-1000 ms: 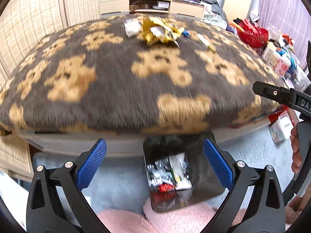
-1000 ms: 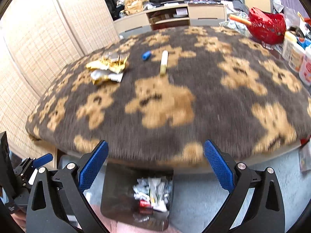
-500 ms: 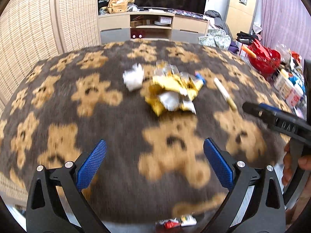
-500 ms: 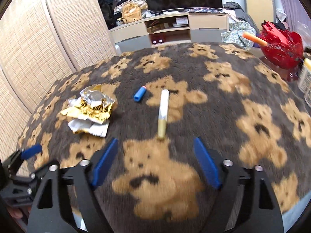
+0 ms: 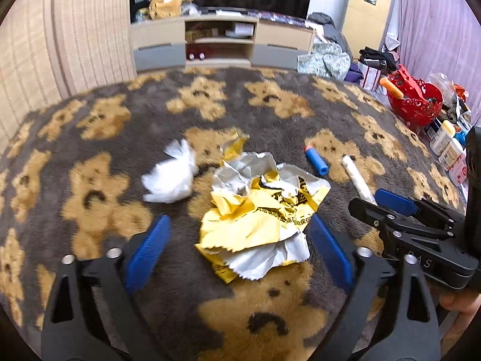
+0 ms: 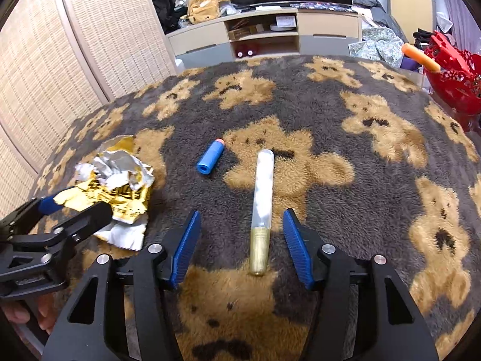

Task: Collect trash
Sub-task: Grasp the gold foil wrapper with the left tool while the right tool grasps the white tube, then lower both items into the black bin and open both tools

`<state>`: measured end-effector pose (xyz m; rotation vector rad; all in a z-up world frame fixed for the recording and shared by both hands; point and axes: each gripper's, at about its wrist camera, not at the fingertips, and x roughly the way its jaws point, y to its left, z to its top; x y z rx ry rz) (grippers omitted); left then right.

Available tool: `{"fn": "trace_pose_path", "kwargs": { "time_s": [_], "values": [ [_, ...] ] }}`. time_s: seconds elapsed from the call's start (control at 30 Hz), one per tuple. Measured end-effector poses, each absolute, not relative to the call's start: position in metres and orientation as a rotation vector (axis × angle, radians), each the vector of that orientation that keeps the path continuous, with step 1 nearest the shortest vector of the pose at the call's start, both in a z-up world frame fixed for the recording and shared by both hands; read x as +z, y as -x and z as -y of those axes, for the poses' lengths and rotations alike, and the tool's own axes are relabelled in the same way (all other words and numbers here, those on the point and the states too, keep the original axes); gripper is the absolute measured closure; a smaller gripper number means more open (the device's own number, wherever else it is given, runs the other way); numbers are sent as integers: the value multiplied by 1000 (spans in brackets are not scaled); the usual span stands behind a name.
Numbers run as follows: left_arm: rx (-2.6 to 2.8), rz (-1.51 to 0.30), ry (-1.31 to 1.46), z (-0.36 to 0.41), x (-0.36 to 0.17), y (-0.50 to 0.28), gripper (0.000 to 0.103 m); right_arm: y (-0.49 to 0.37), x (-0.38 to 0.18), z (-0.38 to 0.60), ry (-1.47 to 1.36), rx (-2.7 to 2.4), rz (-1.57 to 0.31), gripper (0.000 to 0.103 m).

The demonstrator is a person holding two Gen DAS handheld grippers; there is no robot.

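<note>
A crumpled yellow and silver foil wrapper (image 5: pixel 258 210) lies on the bear-patterned blanket (image 5: pixel 90 186). My left gripper (image 5: pixel 237 225) straddles it with its jaws closing, and the pads are not pressing on it. A white crumpled wad (image 5: pixel 171 180) lies to the wrapper's left. A clear tube with a gold cap (image 6: pixel 263 198) lies lengthwise between the closing jaws of my right gripper (image 6: pixel 241 213), clear of both pads. A blue foam dart (image 6: pixel 210 159) rests just left of the tube. In the right wrist view the wrapper (image 6: pixel 117 186) sits at the left, inside the left gripper (image 6: pixel 75 207).
A red basket (image 5: pixel 415 102) and several bottles (image 5: pixel 448 147) crowd the table's right edge. A low TV cabinet (image 5: pixel 222 45) stands beyond the table. A woven screen (image 6: pixel 60 60) runs along the left. A person's hand (image 5: pixel 460 303) holds the right gripper.
Both grippers have moved forward from the table's near edge to over the trash. The bin under the edge has dropped out of view. Both pairs of jaws have narrowed, the right more.
</note>
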<state>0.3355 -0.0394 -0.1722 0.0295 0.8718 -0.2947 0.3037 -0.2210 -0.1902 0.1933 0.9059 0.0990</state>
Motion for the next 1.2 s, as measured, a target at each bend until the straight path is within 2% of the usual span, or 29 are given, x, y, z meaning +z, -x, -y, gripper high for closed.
{"fn": "trace_pose_path", "kwargs": {
  "time_s": [0.2, 0.27, 0.4, 0.47, 0.87, 1.2],
  "values": [
    [-333, -912, -38, 46, -188, -339, 51, -307, -196, 222, -154, 67, -916, 67],
    [-339, -912, -49, 48, -190, -337, 57, -307, -197, 223, -131, 43, -913, 79],
    [-338, -914, -72, 52, -192, -329, 63, -302, -197, 226, -119, 34, -914, 85],
    [-334, -915, -79, 53, -191, -323, 65, -298, -197, 227, -124, 37, -917, 88],
    [-329, -933, -89, 51, -186, -254, 68, -236, -194, 224, -146, 97, -950, 88],
    [-310, -907, -73, 42, -170, -168, 68, -161, -163, 214, -130, 144, -902, 89]
  ]
}}
